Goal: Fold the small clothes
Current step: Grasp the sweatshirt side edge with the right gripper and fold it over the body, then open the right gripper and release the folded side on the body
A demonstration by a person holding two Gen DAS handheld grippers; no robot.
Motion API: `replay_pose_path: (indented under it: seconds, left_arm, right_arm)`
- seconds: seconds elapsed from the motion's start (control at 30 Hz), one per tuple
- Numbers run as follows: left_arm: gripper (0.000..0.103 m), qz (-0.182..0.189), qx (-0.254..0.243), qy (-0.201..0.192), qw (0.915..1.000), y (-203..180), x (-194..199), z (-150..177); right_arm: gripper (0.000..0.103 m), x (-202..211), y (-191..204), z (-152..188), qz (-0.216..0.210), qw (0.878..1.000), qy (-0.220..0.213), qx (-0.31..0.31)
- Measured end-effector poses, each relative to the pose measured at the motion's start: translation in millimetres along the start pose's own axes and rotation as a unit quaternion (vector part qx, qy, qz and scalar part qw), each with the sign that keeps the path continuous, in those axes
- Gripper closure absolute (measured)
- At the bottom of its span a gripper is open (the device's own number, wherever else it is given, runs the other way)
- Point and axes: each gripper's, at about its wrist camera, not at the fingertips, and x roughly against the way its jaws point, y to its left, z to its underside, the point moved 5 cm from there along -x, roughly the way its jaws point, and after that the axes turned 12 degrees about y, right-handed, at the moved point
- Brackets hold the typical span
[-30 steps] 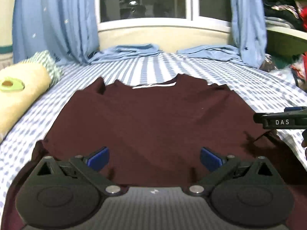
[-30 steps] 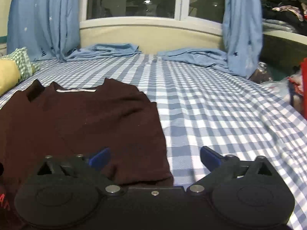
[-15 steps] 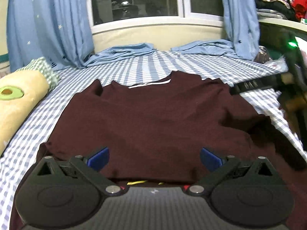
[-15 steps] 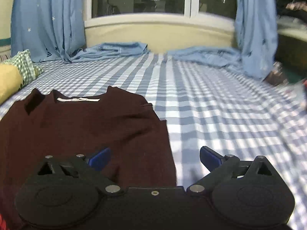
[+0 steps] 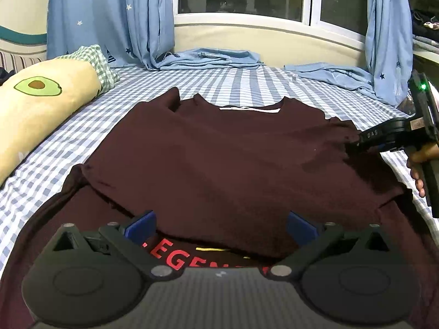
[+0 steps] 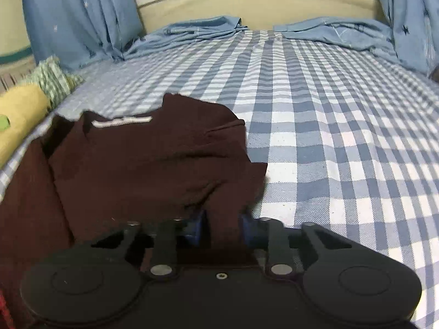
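Observation:
A maroon T-shirt [image 5: 233, 159] lies back side up on the checked bed sheet [image 5: 241, 82], collar toward the window. Its lower part is folded up, and red lettering [image 5: 175, 257] shows beneath it. My left gripper [image 5: 219, 226] hovers open over that near fold, with nothing between its blue pads. My right gripper [image 6: 222, 227] is closing its jaws on the shirt's [image 6: 142, 164] right sleeve edge. A bunch of maroon fabric stands between the blue pads, and they press on it. In the left wrist view the right gripper [image 5: 354, 144] meets the shirt's right side.
A yellow avocado-print pillow [image 5: 41, 104] lies along the bed's left side. Blue curtains [image 5: 109, 13] hang at the window, and crumpled blue cloths [image 5: 214, 57] lie at the bed's far end. A person's hand [image 5: 419, 159] holds the right tool. Bare sheet [image 6: 343, 150] spreads to the shirt's right.
My right gripper moved onto the shirt's right edge and its jaws went from wide open to closed on the fabric. The red lettering under the near fold came into view.

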Motion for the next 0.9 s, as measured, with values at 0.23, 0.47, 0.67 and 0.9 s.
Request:
replay_pose_path:
  seconds: [0.23,0.47,0.67,0.9]
  left_arm:
    - [0.001,0.004,-0.009,-0.004,0.9999,-13.0,2.1,-3.1]
    - [0.001,0.01,-0.013,-0.004,0.9999,-22.6,-1.0,-1.9]
    - [0.001,0.013,-0.024,0.001,0.9996,-28.1,-1.7,-0.8]
    - [0.001,0.011,-0.008,-0.004,0.9999,-15.0,1.9,-7.2]
  right_arm:
    - [0.093,12.4,-1.5,-2.2,-0.001,1.0,-0.006,0.014]
    - [0.086,12.2,-36.9,0.6,0.008,1.0,0.0,-0.03]
    - [0.016,29.7,-31.6,15.0,0.008,0.999,-0.037,-0.022]
    - [0.007,70.3,-10.7,11.7,0.026,0.992,-0.126,-0.001]
